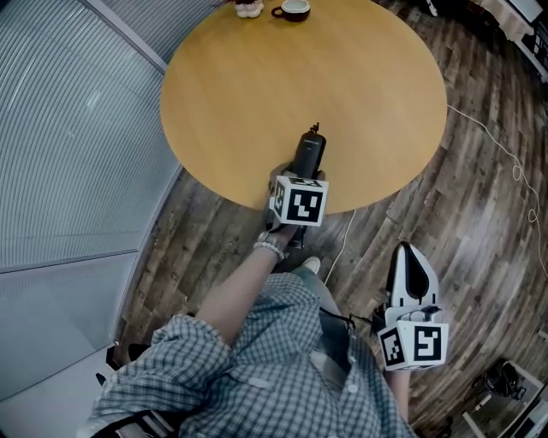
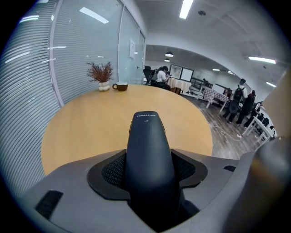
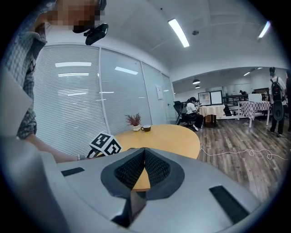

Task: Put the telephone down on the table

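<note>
Not yet down: left gripper [image 2: 150, 175] clamped on telephone [image 2: 146, 136], held above near edge of table [image 1: 257, 85]. Right gripper [image 3: 143, 164] closed, empty, away from table. Lowering and release remain.

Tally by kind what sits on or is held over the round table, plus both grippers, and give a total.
Telephone: 1, clamped in the left gripper
Cup: 1
Potted plant: 1
Grippers: 2, counting the right gripper, shut and empty
Total: 5
</note>
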